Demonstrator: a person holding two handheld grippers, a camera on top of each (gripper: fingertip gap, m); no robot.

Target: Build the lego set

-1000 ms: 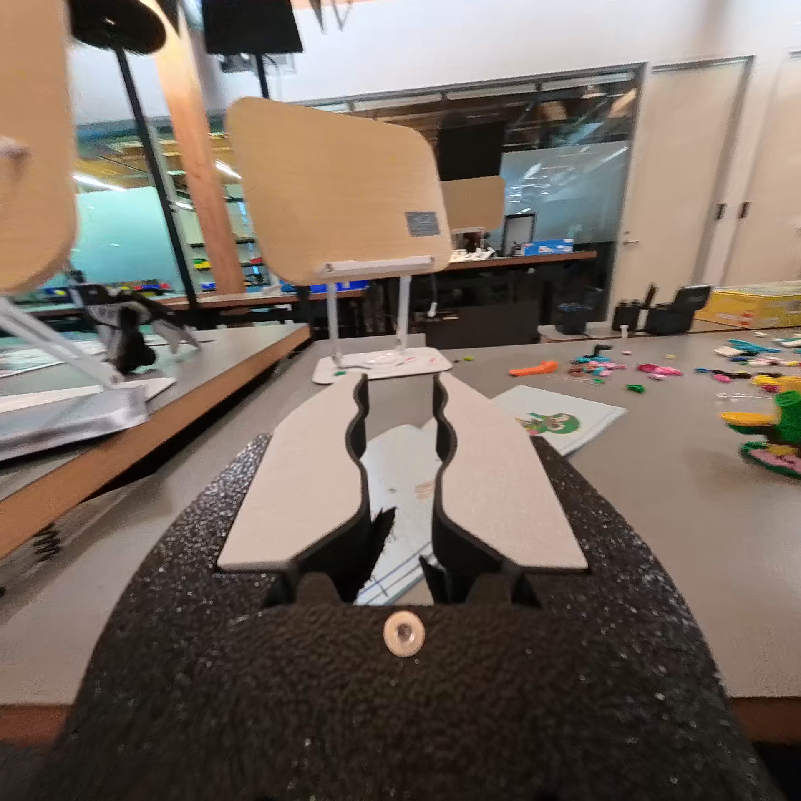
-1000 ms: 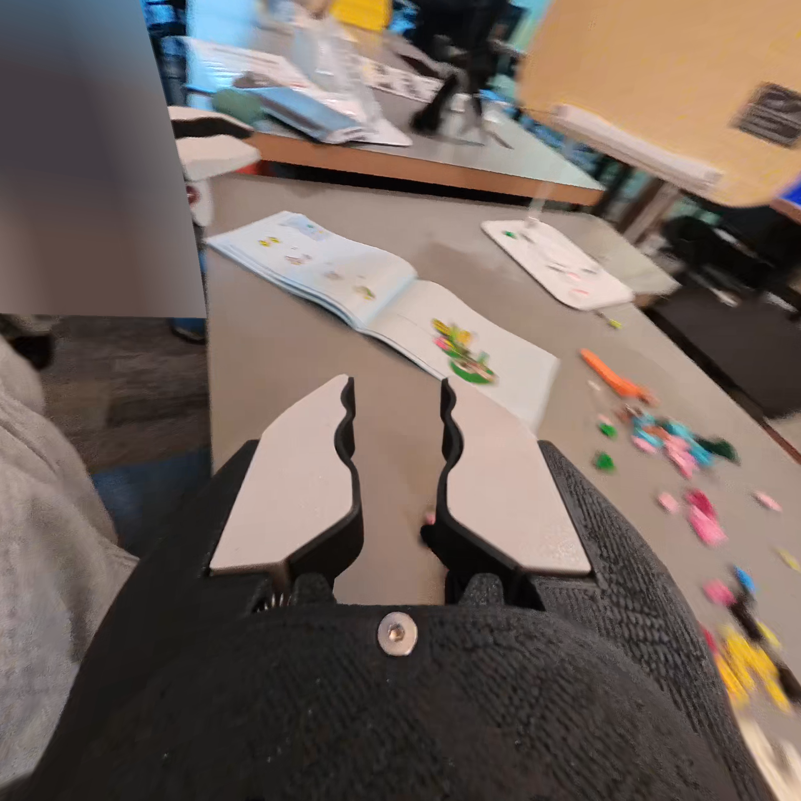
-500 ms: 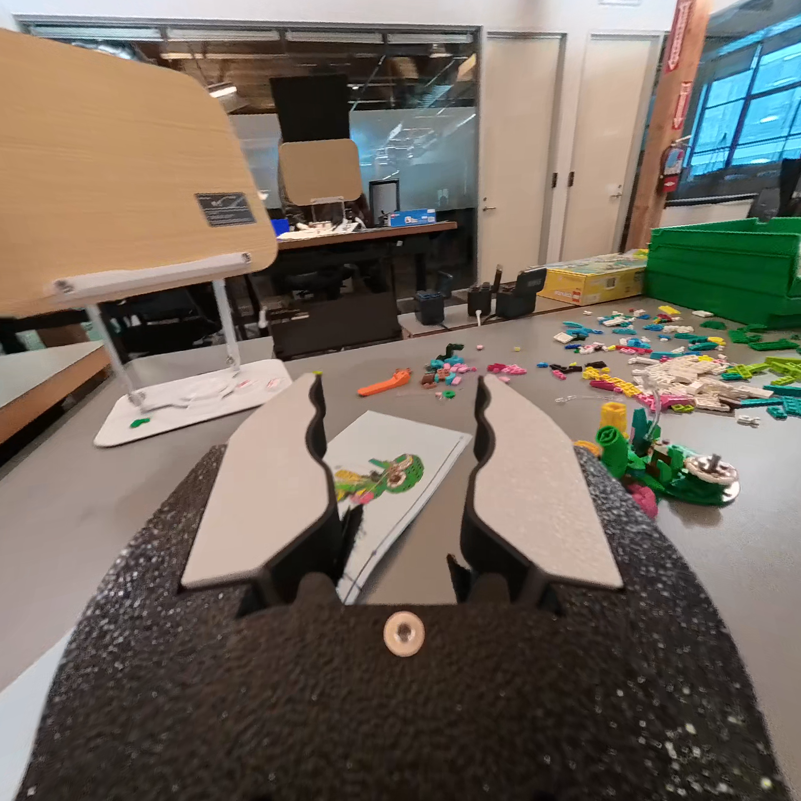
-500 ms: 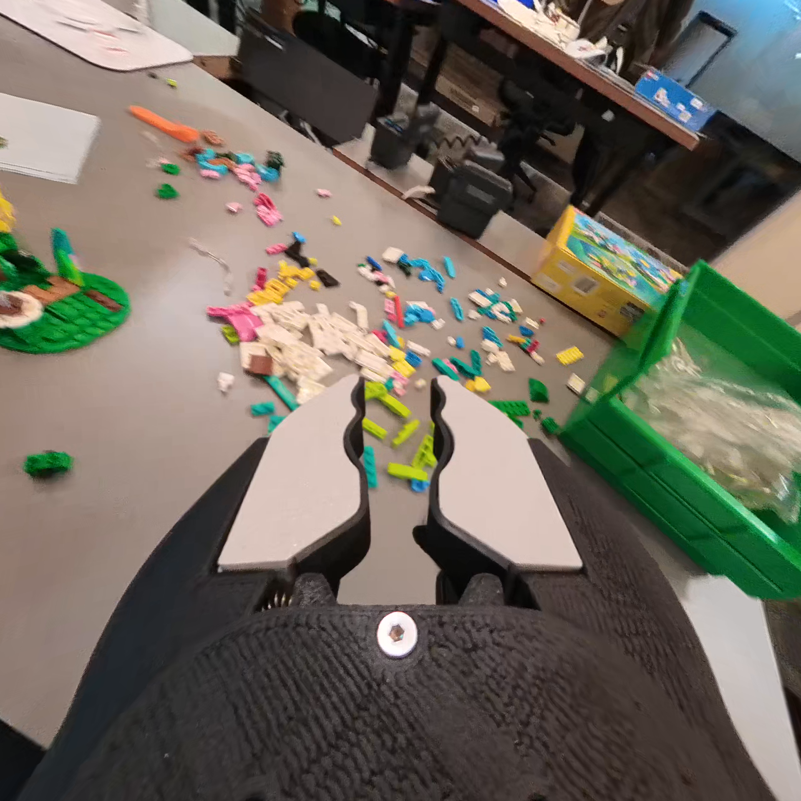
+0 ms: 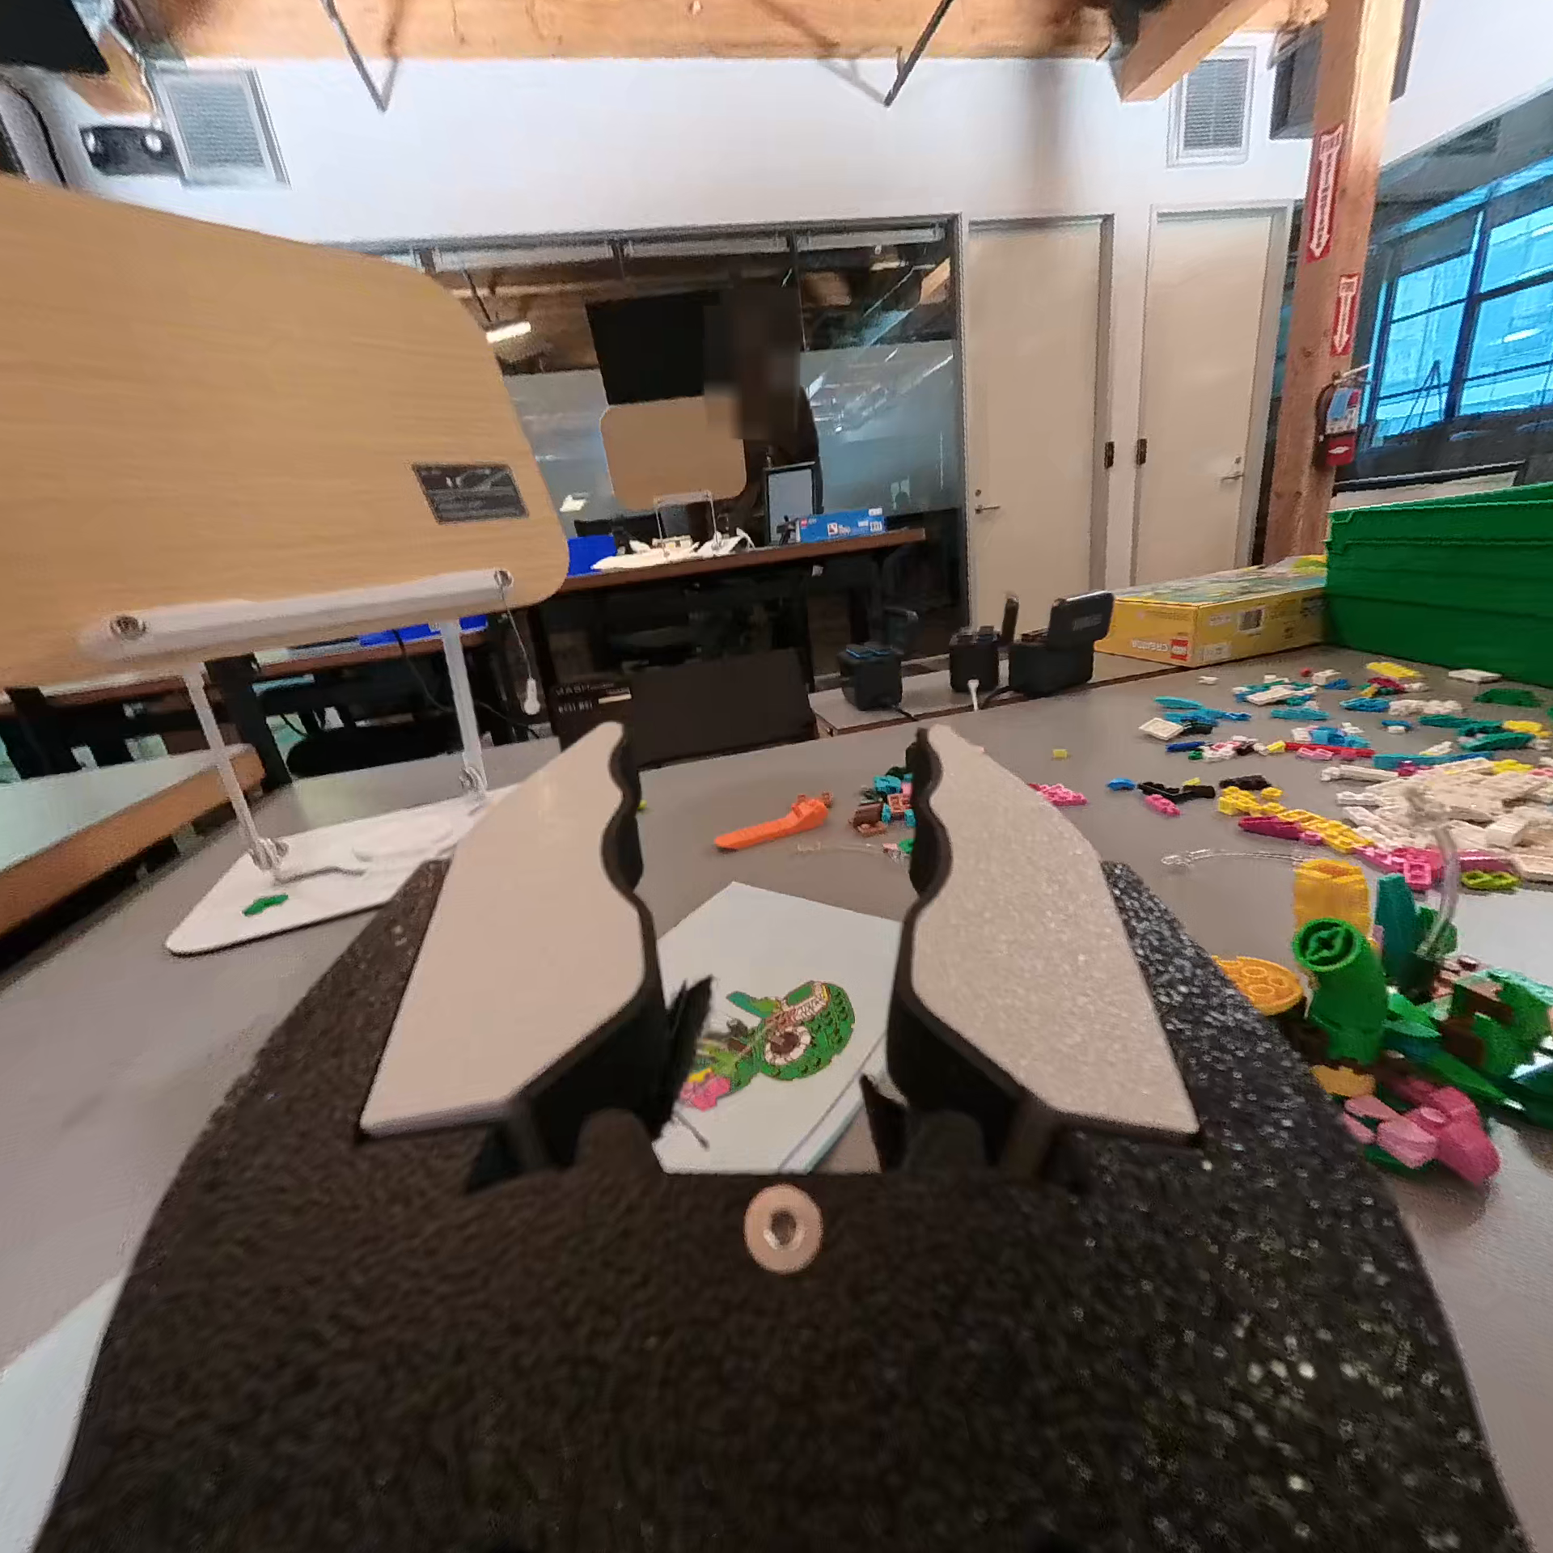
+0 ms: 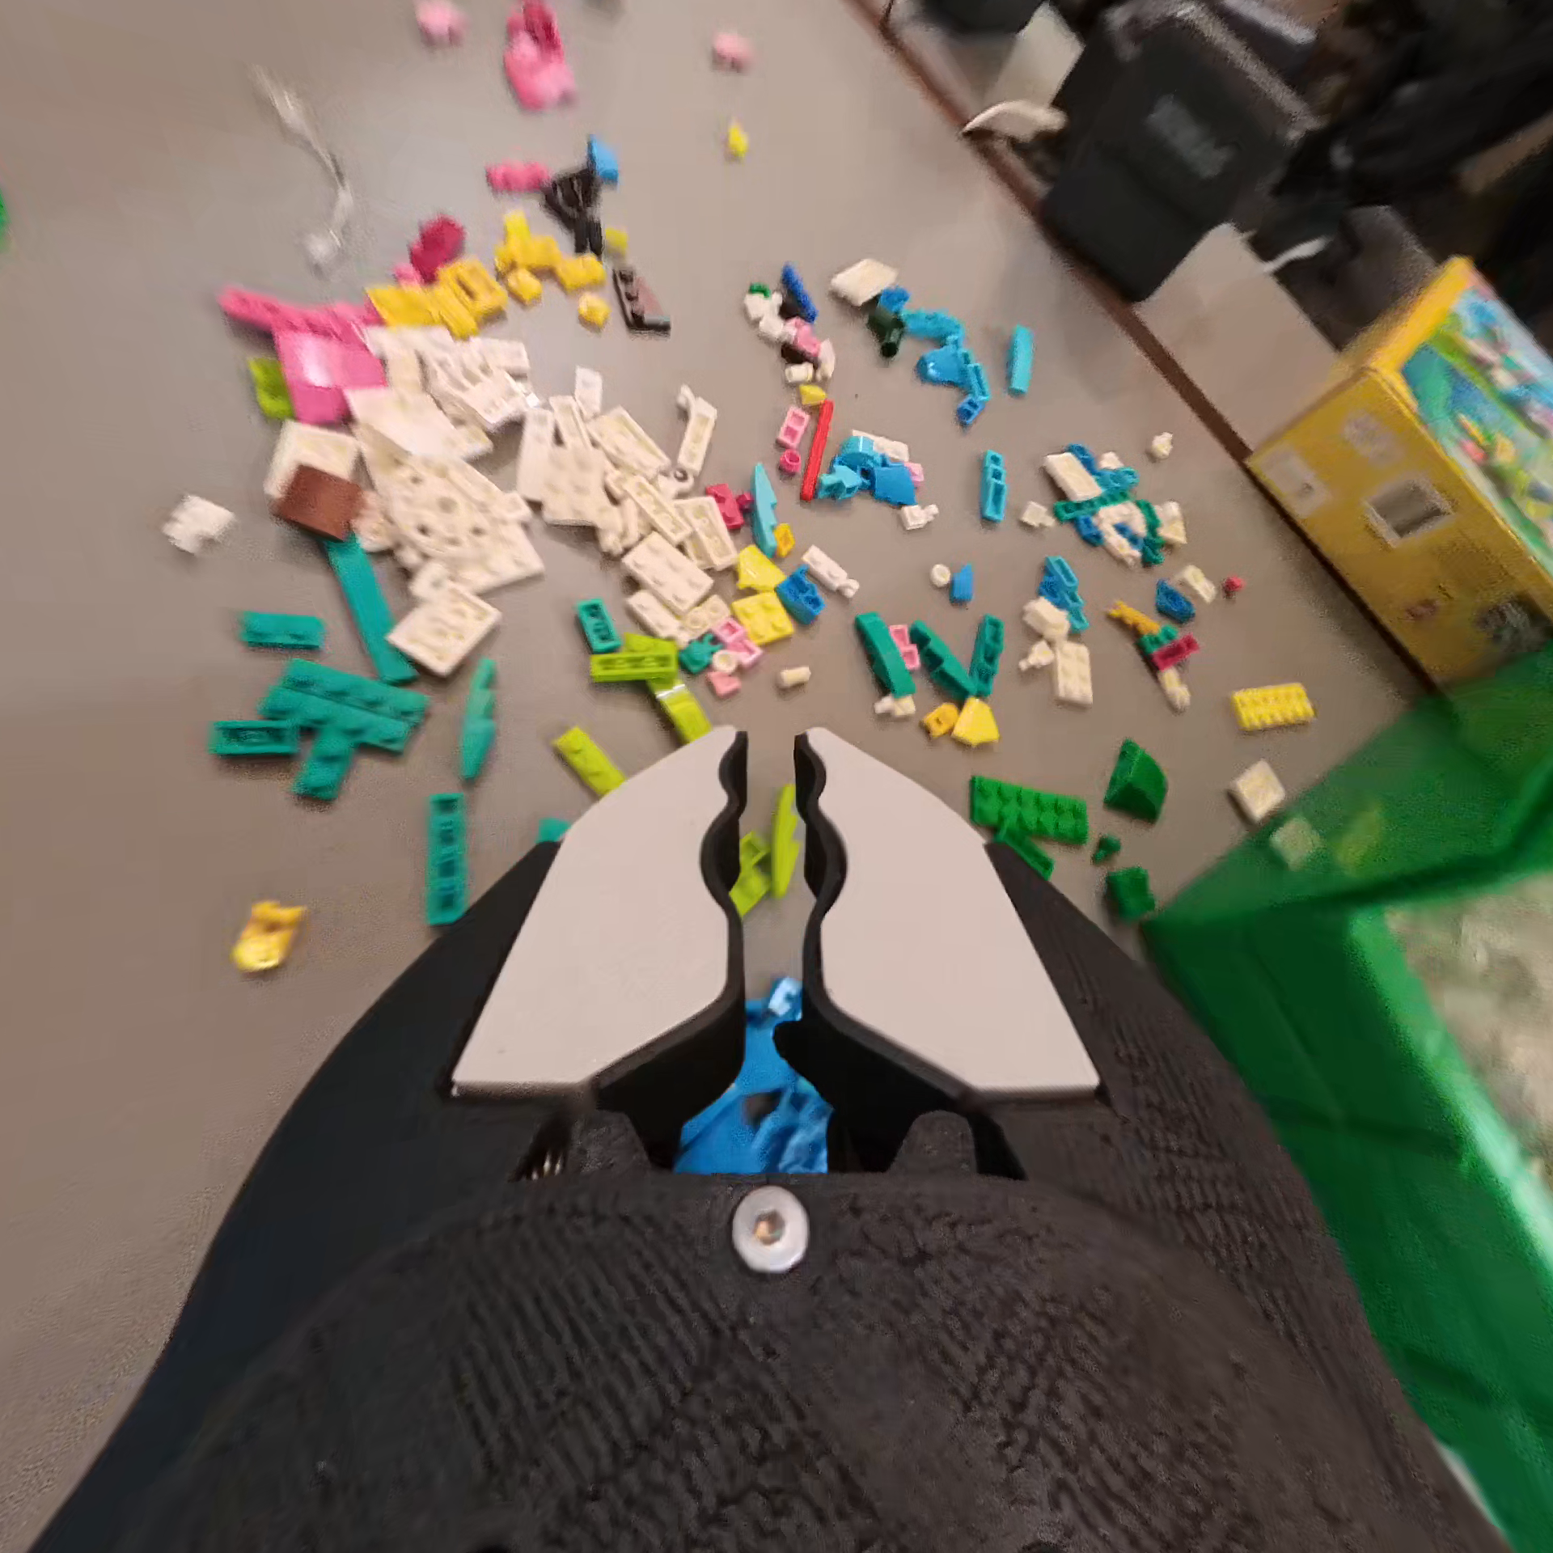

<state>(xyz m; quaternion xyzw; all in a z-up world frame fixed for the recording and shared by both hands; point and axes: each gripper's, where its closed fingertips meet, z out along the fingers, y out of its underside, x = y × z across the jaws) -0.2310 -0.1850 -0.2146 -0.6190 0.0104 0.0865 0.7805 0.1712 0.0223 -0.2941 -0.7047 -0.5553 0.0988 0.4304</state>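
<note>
- In the left wrist view, the left claw [image 5: 773, 756] is standing wide open above the grey surface [image 5: 126, 1059], with nothing between its fingers.
- Below the gap, a booklet [image 5: 790, 975] with a green printed figure is lying flat on the surface.
- Beyond the tips, an orange brick separator [image 5: 773, 828] is lying near a small clump of teal and pink bricks [image 5: 887, 807].
- To the left, a wooden book stand [image 5: 227, 437] is standing on its white base [image 5: 319, 882], with a small green piece [image 5: 265, 905] on that base.
- To the right, a half-built green brick model [image 5: 1412, 1008] is sitting on the surface; only this view is showing it, along with the booklet and the stand.
- In the right wrist view, the right claw [image 6: 769, 739] is pointing down at the surface [image 6: 109, 840], its fingers set close together with a narrow gap between them, gripping nothing.
- Lime green bricks [image 6: 769, 849] are lying on the surface under that gap, and a blue piece [image 6: 756, 1092], too blurred to name, is showing near the finger roots.
- Ahead, this view alone is showing from above the scatter of white plates [image 6: 471, 496], teal bars [image 6: 336, 706], yellow and pink pieces.
- A green bin [image 6: 1387, 1050] is sitting at the right edge, a yellow box [image 6: 1412, 504] beyond it; both also appear far off in the left wrist view.
</note>
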